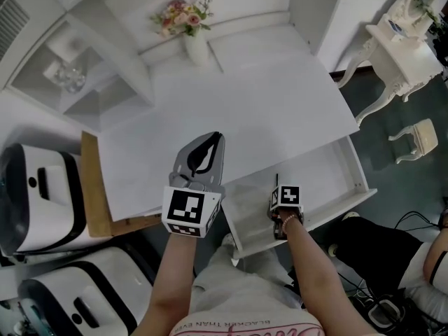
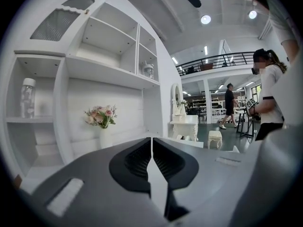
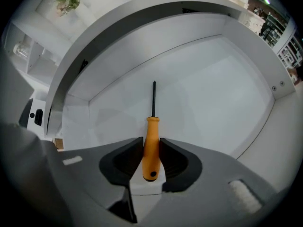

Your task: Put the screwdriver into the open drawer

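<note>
The screwdriver (image 3: pixel 151 143) has an orange handle and a thin dark shaft. My right gripper (image 3: pixel 151 148) is shut on its handle, and the shaft points down at the white floor of the open drawer (image 3: pixel 213 93). In the head view my right gripper (image 1: pixel 280 219) hangs steeply down over the drawer (image 1: pixel 325 177), with the screwdriver (image 1: pixel 277 182) shaft showing just above its marker cube. My left gripper (image 1: pixel 215 140) is held over the front edge of the white desk top (image 1: pixel 245 96), left of the drawer. Its jaws are shut with nothing between them, as the left gripper view shows of my left gripper (image 2: pixel 152 143).
A vase of pink flowers (image 1: pixel 192 30) stands at the desk's back, with white shelves (image 1: pixel 63 68) to the left. White machines (image 1: pixel 35 194) and a wooden board (image 1: pixel 94 187) sit left of the desk. A white side table (image 1: pixel 406 47) and a stool (image 1: pixel 420 138) stand on the right.
</note>
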